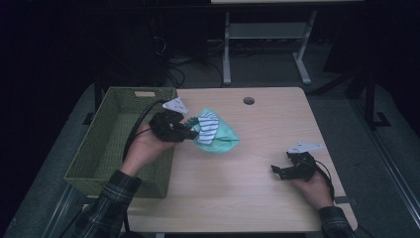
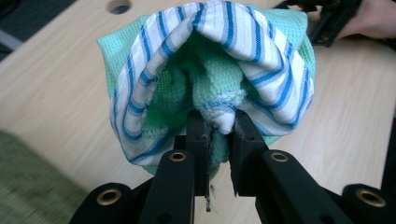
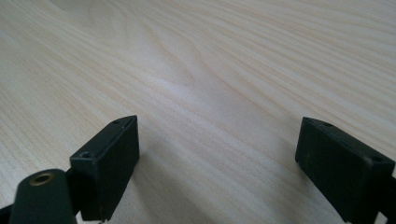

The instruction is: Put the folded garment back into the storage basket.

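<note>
Left gripper view alone shows left gripper (image 2: 218, 128) clenching cloth (image 2: 210, 65); right gripper (image 3: 219, 158) released.

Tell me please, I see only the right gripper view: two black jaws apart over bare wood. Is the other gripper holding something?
Observer: Yes. The left gripper is shut on a green cloth, bunched with a blue-striped white cloth.
Operator: Is the bundle lying on the table?
Observer: In the high view it looks lifted above the table, though I cannot be sure.
Operator: Is a container near?
Observer: A green woven basket sits at the table's left edge, beside the left hand.
</note>
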`<state>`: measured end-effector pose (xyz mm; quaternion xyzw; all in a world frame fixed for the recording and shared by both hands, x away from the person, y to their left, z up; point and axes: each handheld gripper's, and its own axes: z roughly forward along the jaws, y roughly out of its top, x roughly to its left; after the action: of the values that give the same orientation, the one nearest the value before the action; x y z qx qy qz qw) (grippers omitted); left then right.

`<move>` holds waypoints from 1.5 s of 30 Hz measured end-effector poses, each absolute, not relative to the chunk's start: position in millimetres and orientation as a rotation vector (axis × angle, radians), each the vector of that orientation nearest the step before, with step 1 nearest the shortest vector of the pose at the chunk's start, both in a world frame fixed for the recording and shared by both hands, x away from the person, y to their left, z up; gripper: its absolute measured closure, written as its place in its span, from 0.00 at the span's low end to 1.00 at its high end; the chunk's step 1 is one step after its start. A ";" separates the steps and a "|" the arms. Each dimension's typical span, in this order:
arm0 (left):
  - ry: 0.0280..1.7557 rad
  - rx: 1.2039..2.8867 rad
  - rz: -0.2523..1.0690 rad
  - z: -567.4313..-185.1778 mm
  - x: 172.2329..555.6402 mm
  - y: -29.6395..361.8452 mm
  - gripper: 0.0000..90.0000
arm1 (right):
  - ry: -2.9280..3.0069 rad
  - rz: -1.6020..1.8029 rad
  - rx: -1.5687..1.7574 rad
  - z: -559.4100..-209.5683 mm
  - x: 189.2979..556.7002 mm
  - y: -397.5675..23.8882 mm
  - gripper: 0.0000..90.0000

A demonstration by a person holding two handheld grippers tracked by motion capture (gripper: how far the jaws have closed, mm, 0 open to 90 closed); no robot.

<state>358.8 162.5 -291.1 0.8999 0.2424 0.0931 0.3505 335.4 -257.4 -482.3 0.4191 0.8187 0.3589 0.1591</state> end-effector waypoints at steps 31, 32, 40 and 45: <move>1.128 2.129 0.522 -304.3 355.0 324.9 0.88 | 2.326 1.025 1.216 -482.6 335.6 -257.4 0.15; 1.147 2.131 0.524 -307.6 356.0 328.9 0.88 | 2.326 1.026 1.216 -482.5 335.5 -257.4 0.15; 1.243 2.162 0.507 -340.7 364.0 344.3 0.88 | 2.324 1.024 1.217 -482.5 335.7 -257.6 0.15; 1.278 2.201 0.465 -361.6 371.4 343.4 0.88 | 2.324 1.024 1.217 -482.6 335.7 -257.6 0.15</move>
<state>371.4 343.4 -361.6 0.8182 0.4751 0.1728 0.2738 335.7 -257.6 -482.6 0.4265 0.8143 0.3589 0.1620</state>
